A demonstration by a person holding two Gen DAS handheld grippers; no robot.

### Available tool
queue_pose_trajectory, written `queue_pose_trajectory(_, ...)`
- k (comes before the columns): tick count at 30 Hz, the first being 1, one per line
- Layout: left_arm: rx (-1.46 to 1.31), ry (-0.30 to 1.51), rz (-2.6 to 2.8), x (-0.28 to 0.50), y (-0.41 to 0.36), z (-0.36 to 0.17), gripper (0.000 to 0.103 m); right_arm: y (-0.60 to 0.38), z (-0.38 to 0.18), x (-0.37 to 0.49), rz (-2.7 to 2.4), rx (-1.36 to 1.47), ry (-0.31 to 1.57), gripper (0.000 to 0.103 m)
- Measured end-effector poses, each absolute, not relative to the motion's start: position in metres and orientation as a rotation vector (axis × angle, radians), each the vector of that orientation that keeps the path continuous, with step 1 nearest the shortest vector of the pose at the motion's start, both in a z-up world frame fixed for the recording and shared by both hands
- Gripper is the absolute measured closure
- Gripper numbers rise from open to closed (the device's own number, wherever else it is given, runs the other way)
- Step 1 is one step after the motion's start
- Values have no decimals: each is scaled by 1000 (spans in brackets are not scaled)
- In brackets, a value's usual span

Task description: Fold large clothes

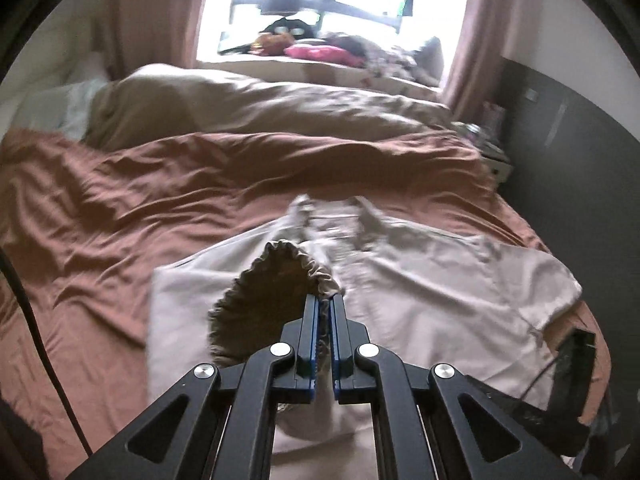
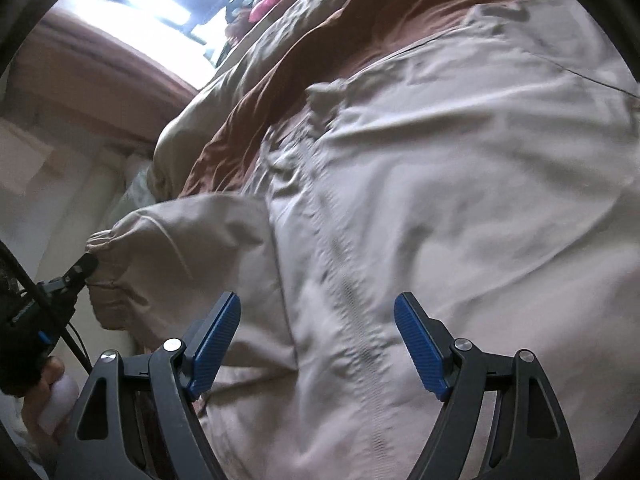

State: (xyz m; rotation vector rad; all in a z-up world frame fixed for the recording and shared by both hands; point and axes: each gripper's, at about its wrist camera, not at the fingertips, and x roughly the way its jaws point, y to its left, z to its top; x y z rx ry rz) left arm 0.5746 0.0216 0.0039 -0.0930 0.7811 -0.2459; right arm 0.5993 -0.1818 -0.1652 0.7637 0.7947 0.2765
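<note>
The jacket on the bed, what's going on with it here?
A person holding a gripper in each hand is folding a beige jacket spread on the rust-brown bedcover. The left gripper is shut on the gathered elastic cuff of a sleeve and holds it lifted over the jacket's body. The right gripper is open above the zipper, gripping nothing. No fold is laid down yet.

- The pale beige zip-front fabric jacket [image 1: 420,280] is plain, with a darker zip line down its middle.
- Its gathered elastic cuff [image 1: 276,276] looks darker tan inside.
- Under the jacket, the rust-brown wrinkled bedsheet [image 1: 140,200] is unpatterned.
- Beyond the jacket lies a plain tan rumpled duvet [image 1: 260,108].
- Farther beyond the jacket: a bright pink cushion [image 1: 316,53] and dusty-pink curtains [image 1: 160,12].
- The black gripper fingers [image 2: 216,346] carry blue ribbed pads.
</note>
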Motion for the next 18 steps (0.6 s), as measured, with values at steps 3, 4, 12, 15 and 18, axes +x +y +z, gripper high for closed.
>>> queue_pose_trajectory(3,-69,785,-323,581,-17,7,98,-194,-164,596,254,800,782,25)
queue_pose_trajectory(4,-64,787,-341,583,-26,8,98,-200,-162,594,243,812,774,25)
queue_pose_trajectory(12,2,900,-553,593,-104,-7,87,-235,-156,579,133,878,723,25)
queue_pose_trajectory(15,-5,911,-535,591,-99,-12,71,-246,-157,574,113,921,704,25)
queue_pose_trajectory(18,-14,883,-465,583,-80,-11,53,-249,-158,572,97,932,701,25)
